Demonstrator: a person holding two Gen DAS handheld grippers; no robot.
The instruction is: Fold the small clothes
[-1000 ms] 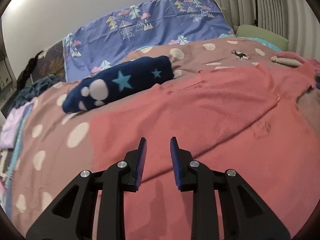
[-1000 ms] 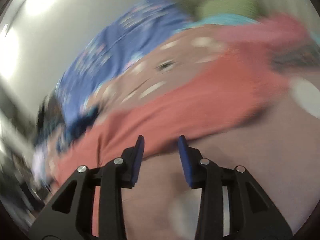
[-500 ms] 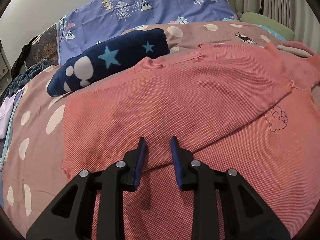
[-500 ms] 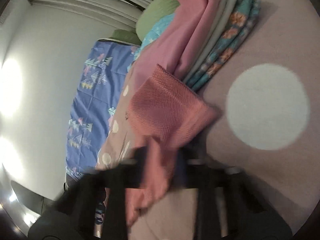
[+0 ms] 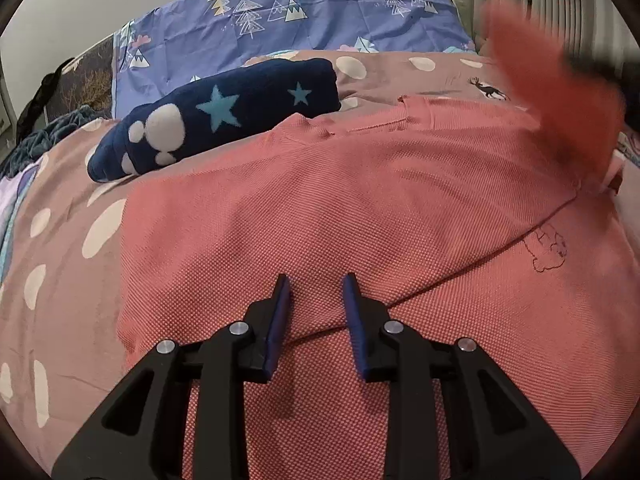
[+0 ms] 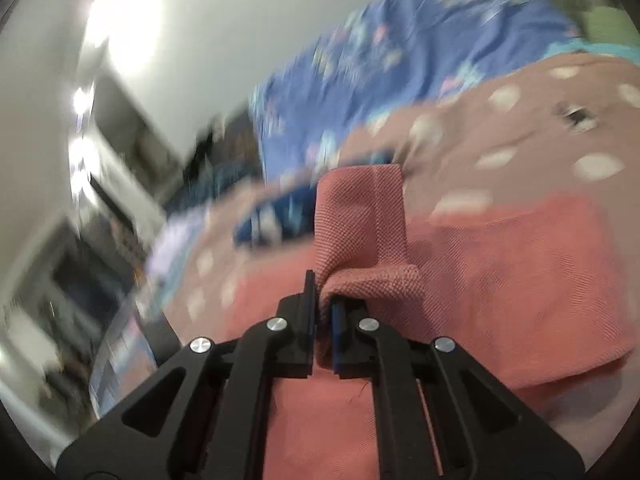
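In the left wrist view, the left gripper (image 5: 316, 312) hangs low over the pink shirt (image 5: 340, 208), which lies spread on the dotted blanket (image 5: 68, 248) and fills the middle of the picture. Its jaws stand a little apart and hold nothing; the cloth is below them, and I cannot tell if the tips touch it. At 10 o'clock from the gripper lies a folded dark blue garment with stars (image 5: 216, 116), just beside the shirt's far edge. Behind it, at 12 o'clock, is a blue sheet with trees (image 5: 304, 12). At 2 o'clock a blurred red-pink flap, the sleeve (image 5: 556, 92), is lifted in the air.

In the right wrist view, which is blurred, the right gripper (image 6: 322, 320) is nearly closed and pinches the sleeve (image 6: 360, 216). The jaws have just been changing their opening, with the cloth between them. The sleeve stands up at 12 o'clock from the jaws, and the body of the shirt (image 6: 520, 280) lies at 3 o'clock.

I judge the step in hand is folding the sleeve over the body of the shirt. The next move probably calls for laying the sleeve flat on the shirt and releasing it, while the left gripper keeps the cloth from sliding.
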